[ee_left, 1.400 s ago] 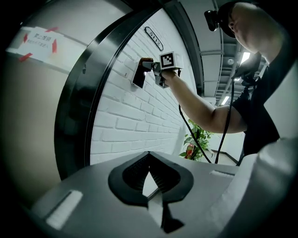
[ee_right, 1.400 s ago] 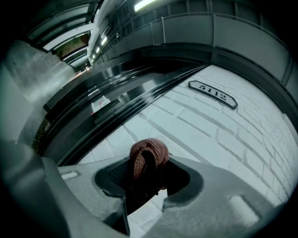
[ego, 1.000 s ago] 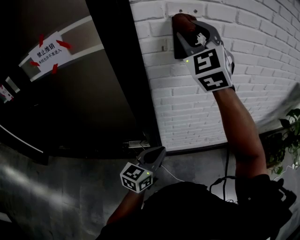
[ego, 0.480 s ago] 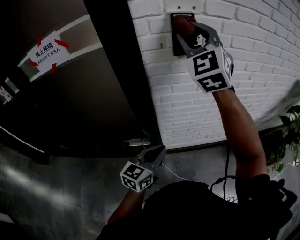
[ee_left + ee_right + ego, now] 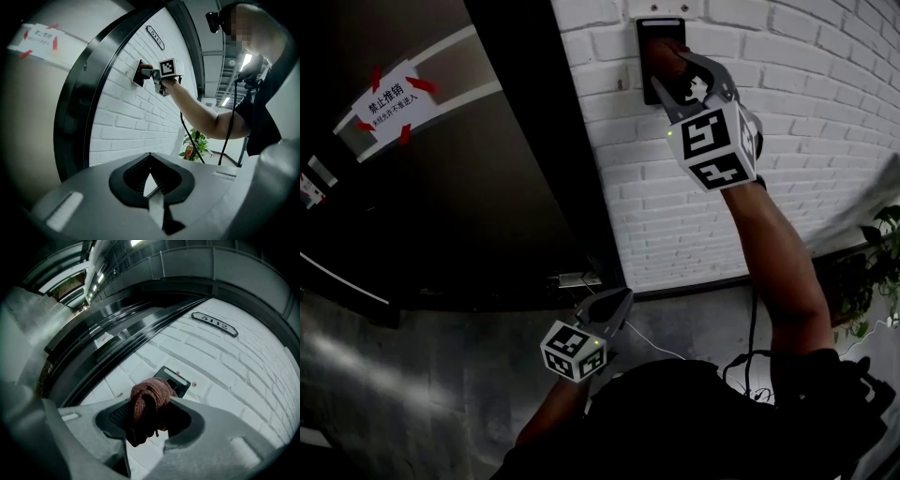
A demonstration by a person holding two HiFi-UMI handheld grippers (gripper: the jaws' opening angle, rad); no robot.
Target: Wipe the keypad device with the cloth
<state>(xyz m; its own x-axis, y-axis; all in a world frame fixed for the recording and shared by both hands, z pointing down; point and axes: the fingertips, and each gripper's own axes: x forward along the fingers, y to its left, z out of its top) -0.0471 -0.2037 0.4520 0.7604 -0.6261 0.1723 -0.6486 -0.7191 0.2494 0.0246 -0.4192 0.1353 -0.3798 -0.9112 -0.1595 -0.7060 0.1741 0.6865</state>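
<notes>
The right claw (image 5: 673, 73) is raised against the white brick wall (image 5: 825, 112), its jaws clamped on a bunched reddish-brown cloth (image 5: 668, 54). In the right gripper view the cloth (image 5: 150, 398) fills the gap between the jaws of that claw (image 5: 150, 420) and bulges out past their tips. Straight ahead of the claw, touching the front of the cloth, is the black keypad device (image 5: 659, 28), fixed flat to the wall. The cloth covers the device's lower half, and only its upper end (image 5: 180, 380) shows beyond the bundle. Farther along the wall from this claw hangs a dark oval number plate (image 5: 215, 324). The left claw (image 5: 614, 305) hangs low and well apart from the device, beside the person's body and above the grey floor (image 5: 441, 375). Its jaws are drawn together with nothing between them, as the left gripper view shows (image 5: 151, 174). To that claw's left stands a dark door (image 5: 487, 187) bearing a paper notice (image 5: 392, 101) taped on with red strips. A green plant (image 5: 881, 253) sits low to the right of the right arm.
</notes>
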